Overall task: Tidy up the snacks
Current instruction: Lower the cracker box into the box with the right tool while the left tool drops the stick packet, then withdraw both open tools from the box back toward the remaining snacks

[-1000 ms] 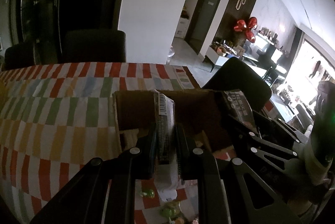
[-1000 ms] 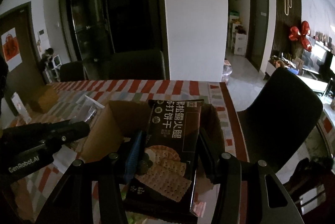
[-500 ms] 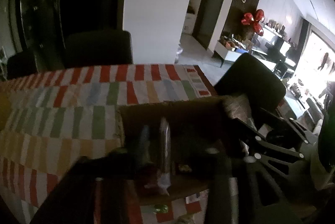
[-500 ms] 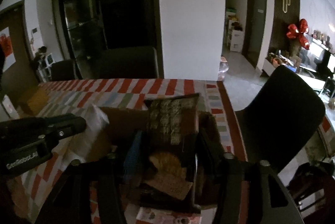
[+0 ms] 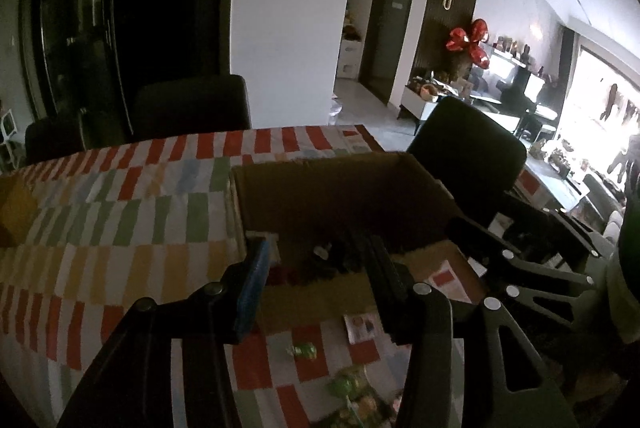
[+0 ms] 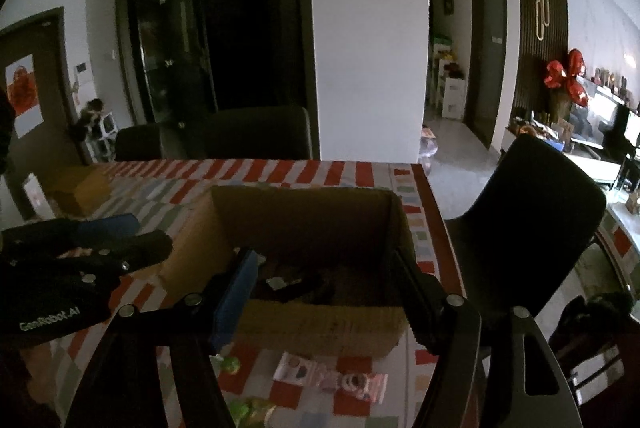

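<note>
A table wears a cloth of red, green, yellow and white squares (image 6: 340, 172), with dark chairs (image 6: 532, 212) around it in a dim room. An open brown cardboard box (image 6: 304, 212) sits on the cloth, with dark snack packs (image 6: 288, 284) lying in its bottom. More small snacks (image 6: 332, 380) lie on the cloth just in front. The left gripper (image 5: 316, 276) and right gripper (image 6: 324, 292) point at the box, jaws opening, holding nothing.

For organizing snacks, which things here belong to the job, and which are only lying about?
Job: open brown cardboard box; dark snack packs inside it; small green-wrapped sweets; flat pink-and-white packet.
Lying about: black chair; red balloons.
</note>
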{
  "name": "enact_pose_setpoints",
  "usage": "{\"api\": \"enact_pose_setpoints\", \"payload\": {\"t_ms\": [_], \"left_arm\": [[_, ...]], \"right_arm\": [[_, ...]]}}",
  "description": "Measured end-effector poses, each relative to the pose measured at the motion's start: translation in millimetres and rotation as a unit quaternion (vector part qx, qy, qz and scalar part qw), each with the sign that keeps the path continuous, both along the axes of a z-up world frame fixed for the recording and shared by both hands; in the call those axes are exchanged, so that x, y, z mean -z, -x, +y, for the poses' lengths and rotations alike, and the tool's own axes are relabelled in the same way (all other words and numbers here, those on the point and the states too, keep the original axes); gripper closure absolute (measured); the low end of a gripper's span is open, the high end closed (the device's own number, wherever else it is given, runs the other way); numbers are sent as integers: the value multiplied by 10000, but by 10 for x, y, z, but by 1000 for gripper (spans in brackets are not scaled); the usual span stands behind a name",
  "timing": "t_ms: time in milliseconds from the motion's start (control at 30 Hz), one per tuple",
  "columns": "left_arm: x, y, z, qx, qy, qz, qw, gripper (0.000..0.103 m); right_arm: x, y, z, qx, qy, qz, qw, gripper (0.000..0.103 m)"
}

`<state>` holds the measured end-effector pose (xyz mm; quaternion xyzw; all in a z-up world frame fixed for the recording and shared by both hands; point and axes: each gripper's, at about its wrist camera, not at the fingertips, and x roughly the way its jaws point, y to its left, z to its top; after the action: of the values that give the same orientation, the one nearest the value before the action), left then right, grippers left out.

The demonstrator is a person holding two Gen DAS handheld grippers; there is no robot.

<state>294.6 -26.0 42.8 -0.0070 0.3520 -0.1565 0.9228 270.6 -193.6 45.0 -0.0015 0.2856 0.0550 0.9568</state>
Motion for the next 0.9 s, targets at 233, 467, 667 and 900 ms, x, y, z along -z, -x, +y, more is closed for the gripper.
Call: {"api": "enact_pose_setpoints", "payload": {"t_ms": [233,467,667,900], "left_arm": [[70,359,-51,147,-198,-97,9996,55],[207,625,-33,228,-280,-53,9993,55],[393,787,-6,282,-292,120,9991,55],[671,915,12,410,-173,435,9981,55]], "right_arm": [[90,310,-8,-51,-86,-13,9999,34],[274,560,13,-100,-36,184,9998,34],[438,715,28,-92,-25,382,9992,34],[705,871,67,-114,-83,773,9969,34]]}}
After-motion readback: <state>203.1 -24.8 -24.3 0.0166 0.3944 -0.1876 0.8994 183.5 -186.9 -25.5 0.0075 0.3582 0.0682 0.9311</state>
